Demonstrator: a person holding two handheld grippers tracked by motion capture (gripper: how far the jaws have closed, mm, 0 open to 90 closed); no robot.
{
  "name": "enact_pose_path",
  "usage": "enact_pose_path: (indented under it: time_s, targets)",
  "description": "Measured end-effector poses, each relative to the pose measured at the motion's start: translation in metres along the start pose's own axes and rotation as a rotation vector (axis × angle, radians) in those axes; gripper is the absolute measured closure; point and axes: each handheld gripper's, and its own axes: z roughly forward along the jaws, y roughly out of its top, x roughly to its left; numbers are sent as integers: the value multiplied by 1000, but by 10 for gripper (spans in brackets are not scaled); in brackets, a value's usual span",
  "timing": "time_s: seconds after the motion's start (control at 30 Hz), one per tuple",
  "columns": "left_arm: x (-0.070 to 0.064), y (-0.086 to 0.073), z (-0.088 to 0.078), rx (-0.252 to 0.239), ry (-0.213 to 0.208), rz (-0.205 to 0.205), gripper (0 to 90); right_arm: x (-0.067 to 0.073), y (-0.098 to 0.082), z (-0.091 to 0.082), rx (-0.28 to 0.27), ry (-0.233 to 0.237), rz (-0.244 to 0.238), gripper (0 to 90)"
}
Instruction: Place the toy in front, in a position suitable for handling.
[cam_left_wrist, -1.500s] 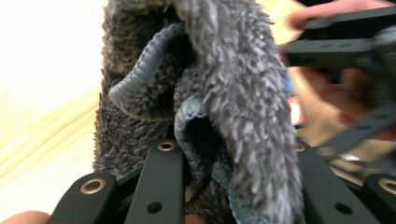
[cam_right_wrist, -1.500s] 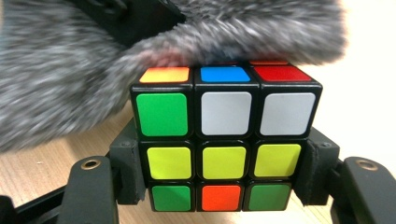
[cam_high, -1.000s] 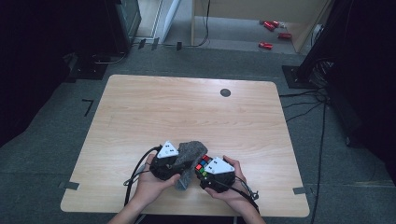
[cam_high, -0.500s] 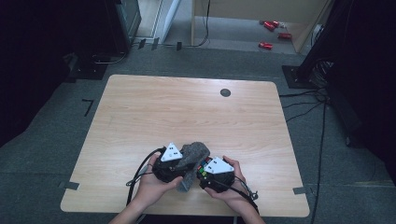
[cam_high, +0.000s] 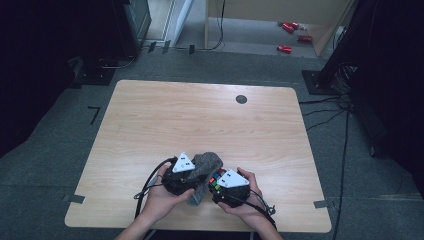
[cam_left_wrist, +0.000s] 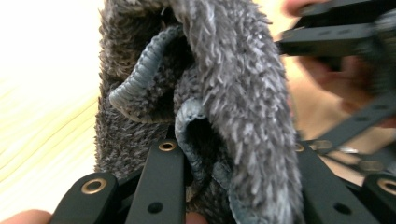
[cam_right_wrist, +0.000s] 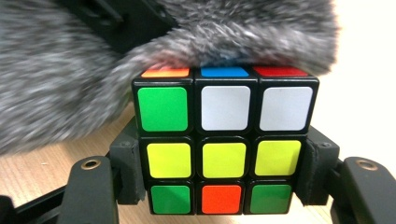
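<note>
While the person leans over the near edge of the table (cam_high: 150, 115), the left gripper (cam_high: 186, 176) pinches a bunched grey cloth (cam_high: 206, 164), its jaws drawn close on the folds; in the left gripper view the fuzzy cloth (cam_left_wrist: 224, 93) rises between the two black jaws, with a ribbed hem curling through the middle. The right gripper (cam_high: 225, 186) clamps a puzzle cube (cam_high: 216, 178) between its pads, one on each side of the cube. In the right gripper view the cube (cam_right_wrist: 224, 140) faces the camera with a green and two white squares on top, three yellow across the middle, and green, orange, green along the bottom, and the cloth (cam_right_wrist: 93, 79) lies against its top face. Both grippers sit close together just above the wood near the front edge, the cloth between them and touching the cube. Farther out, a small dark round cap (cam_high: 241, 99) sits in the tabletop near the far edge. Beyond the table, on the grey floor, lie a few red things (cam_high: 290, 35), too small to tell what they are.
</note>
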Motion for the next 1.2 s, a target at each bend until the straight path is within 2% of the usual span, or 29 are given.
enact_pose_path:
  time_s: [0.03, 0.1, 0.17, 0.2, 0.27, 0.3, 0.33, 0.37, 0.4, 0.43, 0.47, 0.5, 0.53, 0.6, 0.67, 0.73, 0.8, 0.93, 1.0, 1.07, 1.1, 1.13, 1.17, 1.2]
  targets:
    - [-1, 0, -1, -8, -4, -1, 743, 0, 0, 0, -3, 1, -5, 343]
    - [-7, 1, -2, -18, -11, 30, 745, 0, 0, 0, -8, 6, 2, 342]
    - [-18, 4, -3, -28, -65, 45, 743, -2, -1, 2, -5, 5, 2, 342]
    - [-24, 6, -3, -27, -88, 68, 740, -3, -2, 3, -1, 7, 4, 342]
    - [-29, 8, -1, -11, -69, 95, 735, -4, -4, 4, 10, 3, 12, 342]
    - [-27, 8, -1, -8, -66, 94, 735, -4, -4, 4, 12, 1, 7, 342]
    - [-20, 6, 1, -13, -85, 62, 734, -3, -4, 4, 12, -4, 9, 342]
    - [-16, 6, 1, -5, -81, 46, 732, -2, -3, 4, 19, -11, 2, 342]
    - [-10, 3, 3, 13, -15, 50, 734, -2, -3, 5, 19, -16, 0, 342]
    - [-5, 1, 4, 25, 23, 43, 736, -2, -3, 4, 15, -3, 9, 342]
    - [-1, 0, 4, 26, 24, 19, 737, -1, -2, 3, 7, 2, 8, 342]
    - [4, -1, 3, 22, 4, -15, 738, -1, -2, 2, 2, 4, 1, 342]
    - [4, -1, 1, 9, -7, -23, 740, 0, -1, 1, -2, 6, -1, 342]
    - [-4, 3, -2, -7, 0, 19, 740, -2, 0, 0, -17, 16, 7, 342]
    - [-14, 7, -5, -24, -42, 50, 738, -5, 0, 0, -19, 23, 27, 342]
    - [-22, 10, -4, -14, -28, 85, 736, -5, -1, 1, -15, 20, 23, 342]
    - [-18, 9, -2, -9, -31, 71, 733, -5, -2, 1, -12, 12, 16, 342]
    - [1, 2, 2, 23, 26, 12, 733, -2, -2, 0, -10, 7, -6, 343]
    - [6, 0, 0, 26, 19, -18, 735, 0, -1, 0, -15, 10, -11, 343]
    - [2, 1, -2, 11, 11, -4, 739, 0, 0, -1, -22, 14, -17, 342]
    - [-4, 4, -5, -11, -34, 14, 739, 0, 0, -1, -24, 17, -12, 343]
    - [-8, 6, -6, -20, -56, 28, 738, -1, 0, -1, -24, 21, -8, 343]
    - [-14, 8, -7, -23, -55, 56, 738, -1, 0, -1, -25, 20, -7, 342]
    - [-19, 9, -7, -17, -33, 82, 738, -1, 0, 0, -26, 16, -8, 343]
